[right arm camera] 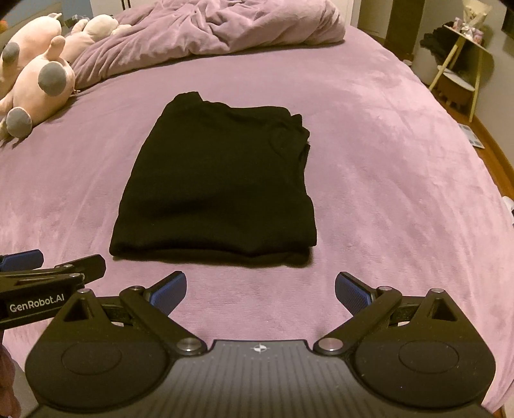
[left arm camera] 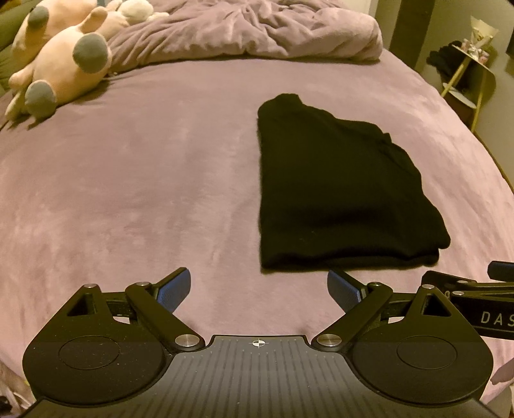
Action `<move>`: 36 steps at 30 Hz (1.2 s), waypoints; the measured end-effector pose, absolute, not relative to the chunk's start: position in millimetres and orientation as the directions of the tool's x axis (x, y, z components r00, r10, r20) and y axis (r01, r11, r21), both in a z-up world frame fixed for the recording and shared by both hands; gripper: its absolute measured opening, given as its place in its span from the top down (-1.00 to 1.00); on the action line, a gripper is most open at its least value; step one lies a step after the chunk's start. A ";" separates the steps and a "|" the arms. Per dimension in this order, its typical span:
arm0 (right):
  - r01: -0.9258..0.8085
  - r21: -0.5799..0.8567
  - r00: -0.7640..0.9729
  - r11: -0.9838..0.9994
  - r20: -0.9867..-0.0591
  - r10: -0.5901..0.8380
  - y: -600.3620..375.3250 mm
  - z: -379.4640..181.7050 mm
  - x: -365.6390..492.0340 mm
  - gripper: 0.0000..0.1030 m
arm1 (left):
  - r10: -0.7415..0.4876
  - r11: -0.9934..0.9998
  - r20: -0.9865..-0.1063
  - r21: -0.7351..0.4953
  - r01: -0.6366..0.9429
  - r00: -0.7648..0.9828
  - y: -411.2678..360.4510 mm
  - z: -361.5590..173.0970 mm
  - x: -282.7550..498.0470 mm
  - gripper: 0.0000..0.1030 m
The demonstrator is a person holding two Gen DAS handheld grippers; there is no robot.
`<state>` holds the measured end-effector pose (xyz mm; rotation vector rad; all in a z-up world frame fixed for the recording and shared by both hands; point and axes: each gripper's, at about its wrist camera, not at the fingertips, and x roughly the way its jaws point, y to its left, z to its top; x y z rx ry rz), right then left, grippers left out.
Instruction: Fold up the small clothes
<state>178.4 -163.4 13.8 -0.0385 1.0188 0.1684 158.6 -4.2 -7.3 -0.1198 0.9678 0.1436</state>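
Right wrist view: black garment folded at frame centre, both grippers spread and empty; careless regrasp could undo layers.

The purple bed cover lies bare on both sides of the folded black garment, and a bare strip runs along its near edge. At far left the pink plush toys block the corner (grey feet pointing inward). The bunched duvet bars the far end. A small side table stands off the bed's right edge.
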 end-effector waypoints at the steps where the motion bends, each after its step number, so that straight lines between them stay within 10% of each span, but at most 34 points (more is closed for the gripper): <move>1: -0.156 0.047 0.513 0.987 -0.850 0.121 -163.7 13.8 178.5 -0.92 | 0.070 0.984 -0.826 -0.035 -0.175 0.559 -4.5 -6.9 158.7 -0.86; 36: -0.150 0.049 0.508 0.988 -0.853 0.119 -166.7 12.7 180.9 -0.92 | 0.084 0.987 -0.830 -0.008 -0.162 0.552 -8.2 -6.9 163.0 -0.86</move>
